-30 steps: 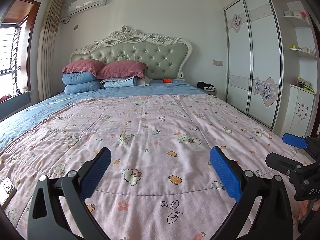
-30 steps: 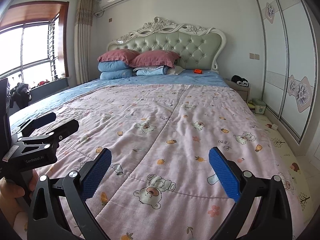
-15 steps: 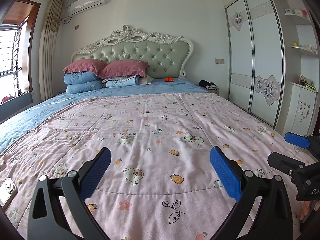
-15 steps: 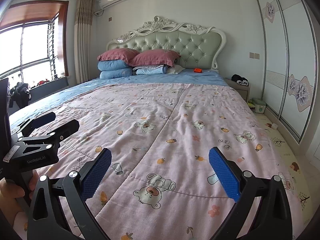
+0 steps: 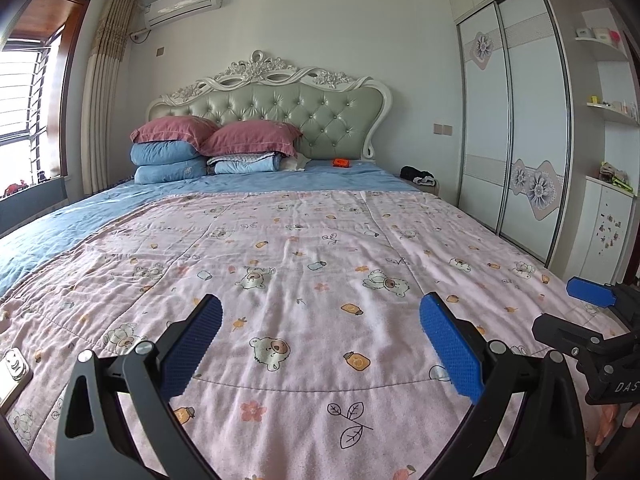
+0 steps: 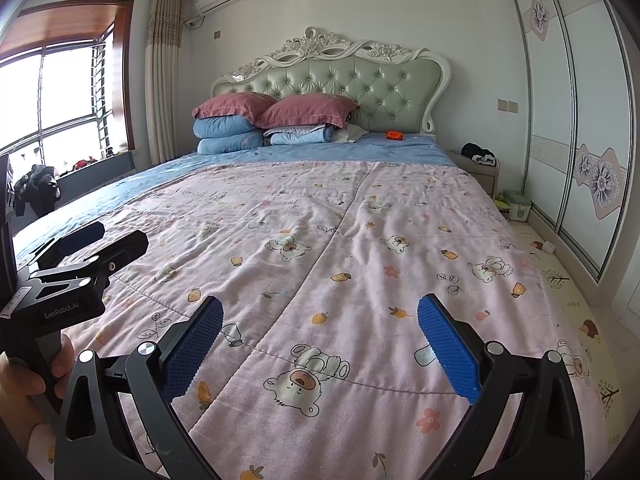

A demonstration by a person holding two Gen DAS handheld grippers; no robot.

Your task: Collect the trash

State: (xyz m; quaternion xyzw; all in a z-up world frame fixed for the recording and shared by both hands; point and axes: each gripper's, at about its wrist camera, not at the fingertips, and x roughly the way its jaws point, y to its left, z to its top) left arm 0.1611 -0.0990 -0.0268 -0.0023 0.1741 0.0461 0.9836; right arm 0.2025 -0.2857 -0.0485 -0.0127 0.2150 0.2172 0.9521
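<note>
Little has moved since the earlier frames: the left view has swung slightly, the headboard (image 5: pixel 276 108) sitting further right in it, while both grippers remain over the foot of the bed (image 5: pixel 304 264). Left gripper (image 5: pixel 320 344) and right gripper (image 6: pixel 319 344) are level, pointing toward the pillows (image 6: pixel 272 108), jaws wide and holding nothing. Likely trash is the small orange item (image 6: pixel 393 135) on the blue sheet just before the headboard, well apart from both grippers; its nature cannot be confirmed. It appears light and box-like, probably stiff enough for a pinch across its short sides. Reaching it calls for a long approach along the bed.
</note>
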